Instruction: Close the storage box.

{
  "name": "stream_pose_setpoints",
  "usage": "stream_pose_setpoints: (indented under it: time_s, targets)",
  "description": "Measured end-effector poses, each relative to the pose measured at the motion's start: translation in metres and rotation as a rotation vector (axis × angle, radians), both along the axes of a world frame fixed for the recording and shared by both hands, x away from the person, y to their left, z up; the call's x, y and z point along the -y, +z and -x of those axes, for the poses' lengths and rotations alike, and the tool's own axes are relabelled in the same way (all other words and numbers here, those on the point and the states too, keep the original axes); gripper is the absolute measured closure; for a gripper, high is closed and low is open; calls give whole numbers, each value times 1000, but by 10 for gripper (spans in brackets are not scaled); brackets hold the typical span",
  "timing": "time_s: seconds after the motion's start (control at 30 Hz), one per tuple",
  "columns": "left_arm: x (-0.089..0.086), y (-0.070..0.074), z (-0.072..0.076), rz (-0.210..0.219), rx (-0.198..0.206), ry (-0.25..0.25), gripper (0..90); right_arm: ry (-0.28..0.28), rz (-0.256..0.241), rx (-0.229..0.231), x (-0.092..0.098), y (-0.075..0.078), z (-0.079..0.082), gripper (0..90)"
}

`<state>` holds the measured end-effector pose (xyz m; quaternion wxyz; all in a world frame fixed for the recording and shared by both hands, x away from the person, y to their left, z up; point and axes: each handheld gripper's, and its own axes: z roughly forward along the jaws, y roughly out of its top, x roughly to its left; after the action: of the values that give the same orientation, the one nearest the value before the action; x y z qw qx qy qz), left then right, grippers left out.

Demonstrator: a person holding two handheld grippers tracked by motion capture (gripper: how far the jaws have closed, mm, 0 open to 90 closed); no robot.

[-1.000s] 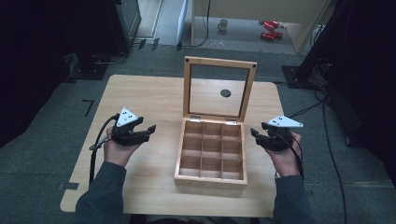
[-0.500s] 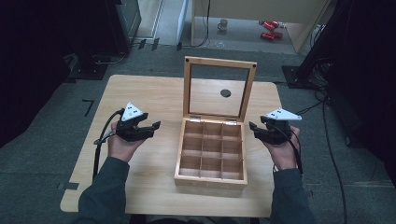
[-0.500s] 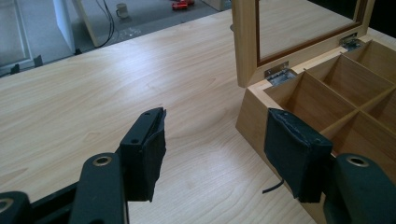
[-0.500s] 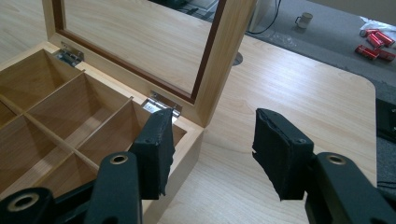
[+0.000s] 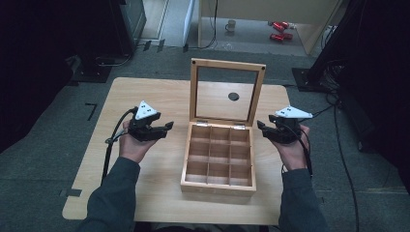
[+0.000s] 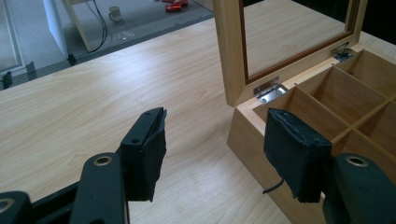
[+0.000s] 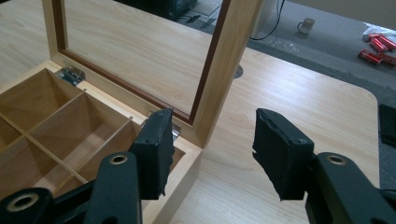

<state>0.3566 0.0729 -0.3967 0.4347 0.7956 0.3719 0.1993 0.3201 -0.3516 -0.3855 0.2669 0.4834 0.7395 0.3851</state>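
in the high view a wooden box (image 5: 220, 154) sits at the centre of the counter (image 5: 145, 96), its glass-paned lid (image 5: 227, 92) standing upright at the back and its nine compartments looking empty. the left tool (image 5: 159, 129) hovers at middle left of the frame, just beside the box's rear corner, and the right tool (image 5: 265, 130) mirrors it at middle right; neither touches the box. in the left gripper view, the left tool's jaws stand apart with nothing between them, the box's hinge (image 6: 270, 88) at centre right. in the right gripper view, the right tool's jaws also gape empty, the lid frame rising up the centre of the frame just beyond them. the step in hand looks like an approach to the lid, probably to close it; the next move calls for bringing each tool onto a side rail of the lid and tipping it forward evenly.
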Motion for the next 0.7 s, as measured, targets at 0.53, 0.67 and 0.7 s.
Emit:
stream_pose_setpoints:
  time_s: [0.53, 0.67, 0.7]
  targets:
    - [15, 13, -16, -7, 12, 4, 405, -1, -28, -3, -7, 9, -19, 469]
    - [18, 15, -21, -1, 10, 5, 404, 1, -32, 5, -7, 11, -24, 469]
    - [19, 15, -22, -2, 9, 5, 403, 1, -35, 7, -7, 11, -26, 469]
